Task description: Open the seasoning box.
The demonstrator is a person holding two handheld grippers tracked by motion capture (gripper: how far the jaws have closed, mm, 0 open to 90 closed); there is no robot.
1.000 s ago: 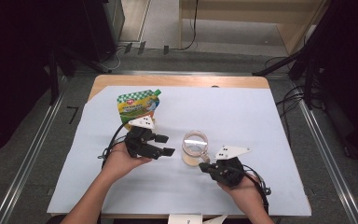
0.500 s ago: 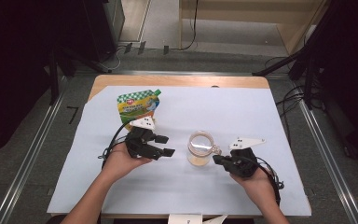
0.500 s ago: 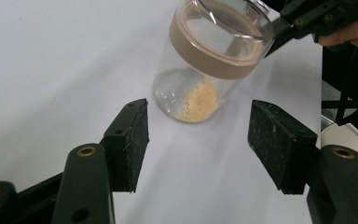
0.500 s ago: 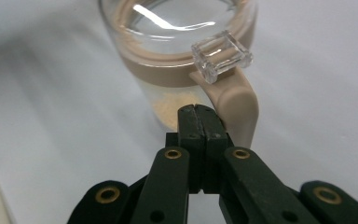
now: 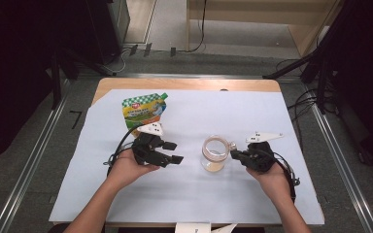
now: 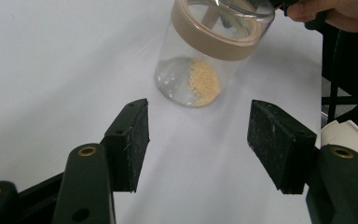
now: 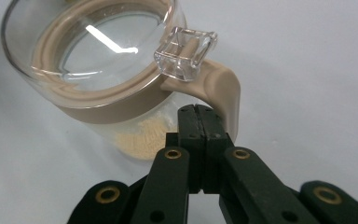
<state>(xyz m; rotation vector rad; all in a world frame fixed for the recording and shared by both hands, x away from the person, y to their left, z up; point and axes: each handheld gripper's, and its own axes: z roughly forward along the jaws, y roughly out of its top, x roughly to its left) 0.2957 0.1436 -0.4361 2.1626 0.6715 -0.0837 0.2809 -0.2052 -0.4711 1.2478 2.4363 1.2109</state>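
On the white table cover (image 5: 252, 194), the clear jar (image 5: 215, 154) with tan powder at its bottom stands right of centre, the right gripper (image 5: 237, 156) with its 2 jaws pressed together beneath the jar's tan handle (image 7: 224, 91), the left gripper (image 5: 174, 152) parted and empty to the jar's left.

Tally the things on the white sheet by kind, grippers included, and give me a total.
Clear jars with a tan band and lid: 1, the jar
Green printed pouches: 1, the pouch
Hand-held grippers: 2, the left gripper with its jaws apart, the right gripper with its jaws together under the jar's handle
Total: 4
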